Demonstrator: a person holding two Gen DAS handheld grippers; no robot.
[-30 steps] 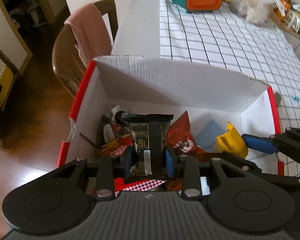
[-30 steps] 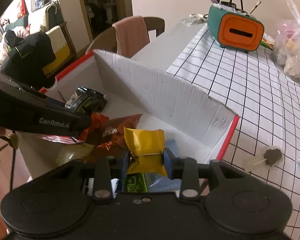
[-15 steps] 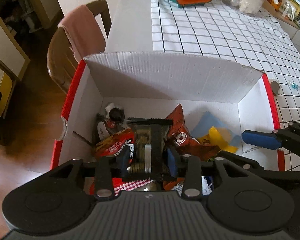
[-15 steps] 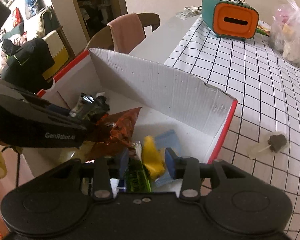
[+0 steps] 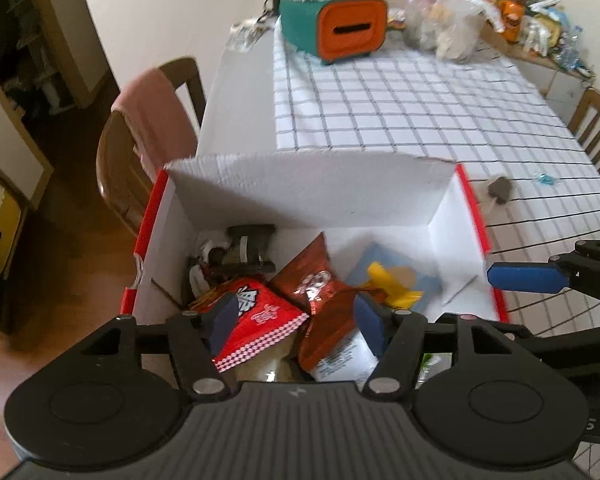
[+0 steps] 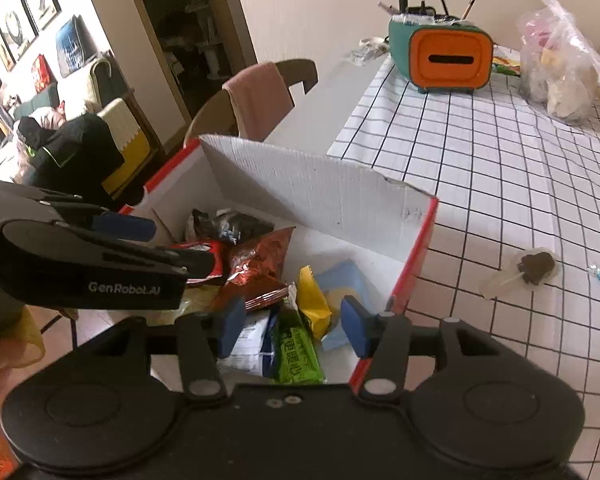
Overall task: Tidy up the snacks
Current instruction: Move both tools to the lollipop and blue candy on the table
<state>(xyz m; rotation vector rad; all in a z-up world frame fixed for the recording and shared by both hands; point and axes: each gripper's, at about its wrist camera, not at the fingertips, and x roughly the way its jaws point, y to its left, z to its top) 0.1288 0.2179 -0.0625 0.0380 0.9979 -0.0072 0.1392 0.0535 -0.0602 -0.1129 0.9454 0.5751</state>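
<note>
Since the earlier frames we have let go of both packets: the black packet (image 5: 249, 249) that sat between the jaws of the left hand-held gripper (image 5: 296, 322) now lies deep in the box (image 5: 308, 196), ahead of that gripper, and the yellow packet (image 6: 313, 300) that the right hand-held gripper (image 6: 293, 325) had pinched now lies on the box floor just ahead of its fingertips. Both grippers have lifted back, so more of the box and the worktop (image 5: 400, 112) shows.

The jaws of both grippers are opening, about halfway apart. Neither grips anything; red packets (image 5: 260, 312) and a green packet (image 6: 296, 350) show through the gaps but lie loose below the pads.

We judge these snack packets to be light, soft and crinkly, with slick foil skins and possibly crushable contents. We should take each by a flat sealed end or across its narrow middle, closing gently.

One wrapped sweet on a stick (image 6: 528, 270) lies on the worktop, to the right of the right gripper and outside the box.
</note>
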